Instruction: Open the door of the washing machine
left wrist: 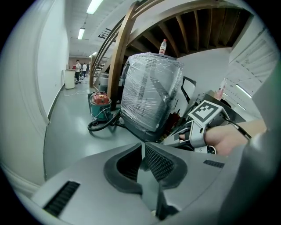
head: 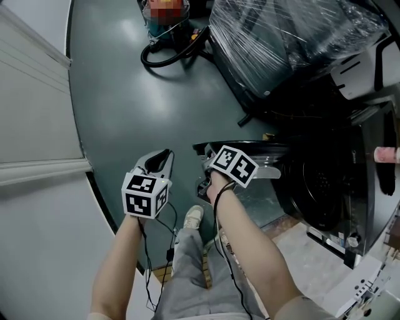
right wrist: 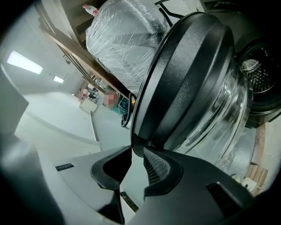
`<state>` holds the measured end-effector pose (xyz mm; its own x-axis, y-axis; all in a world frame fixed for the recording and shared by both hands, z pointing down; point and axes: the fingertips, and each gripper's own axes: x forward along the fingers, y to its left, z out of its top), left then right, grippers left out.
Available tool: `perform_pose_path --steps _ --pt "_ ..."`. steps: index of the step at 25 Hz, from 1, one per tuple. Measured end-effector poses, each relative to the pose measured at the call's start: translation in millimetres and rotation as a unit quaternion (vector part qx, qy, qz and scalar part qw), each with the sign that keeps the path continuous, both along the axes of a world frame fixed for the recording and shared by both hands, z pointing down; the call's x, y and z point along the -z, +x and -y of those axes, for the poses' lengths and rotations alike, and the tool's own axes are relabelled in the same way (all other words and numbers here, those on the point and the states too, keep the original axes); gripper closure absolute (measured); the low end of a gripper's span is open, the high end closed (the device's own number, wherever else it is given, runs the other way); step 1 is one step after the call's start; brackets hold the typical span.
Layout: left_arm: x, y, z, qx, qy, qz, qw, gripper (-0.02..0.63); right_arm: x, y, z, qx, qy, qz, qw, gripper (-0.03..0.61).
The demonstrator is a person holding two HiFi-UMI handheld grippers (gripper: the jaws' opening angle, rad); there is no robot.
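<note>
The washing machine door [head: 250, 147], a dark round rim with a bulging glass bowl, stands swung out from the machine's dark drum opening [head: 319, 187]. My right gripper [head: 205, 159] is at the door's outer edge. In the right gripper view the door [right wrist: 184, 79] fills the middle, and its rim comes down between the jaws of the right gripper [right wrist: 137, 151], which are shut on it. The drum [right wrist: 259, 74] shows behind it. My left gripper [head: 164, 155] hangs over the floor left of the door, shut and holding nothing [left wrist: 141, 151].
A plastic-wrapped appliance [head: 294, 37] stands beyond the washing machine. A vacuum cleaner [head: 165, 15] with a black hose [head: 162, 56] sits on the grey floor at the top. A white wall [head: 31, 125] runs along the left. The person's shoe [head: 192, 215] is below the grippers.
</note>
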<state>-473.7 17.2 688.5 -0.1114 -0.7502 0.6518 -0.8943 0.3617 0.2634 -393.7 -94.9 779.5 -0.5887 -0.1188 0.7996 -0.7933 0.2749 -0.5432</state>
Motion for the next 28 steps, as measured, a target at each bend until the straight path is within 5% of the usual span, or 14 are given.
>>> perform_pose_path --steps 2,3,13,28 --pt "5 -4 3 0.004 0.004 0.0 1.0 0.574 -1 -2 9 -0.011 0.005 -0.016 1.0 0.471" --pt "7 -5 4 0.006 0.005 -0.001 1.0 0.574 -3 1 14 -0.014 0.01 -0.03 0.999 0.554" --pt "22 14 12 -0.003 -0.004 0.005 1.0 0.574 10 40 43 0.022 0.045 -0.026 0.998 0.523" --pt "137 78 45 -0.036 0.04 0.046 0.9975 0.574 166 107 60 0.101 0.156 0.042 0.982 0.532"
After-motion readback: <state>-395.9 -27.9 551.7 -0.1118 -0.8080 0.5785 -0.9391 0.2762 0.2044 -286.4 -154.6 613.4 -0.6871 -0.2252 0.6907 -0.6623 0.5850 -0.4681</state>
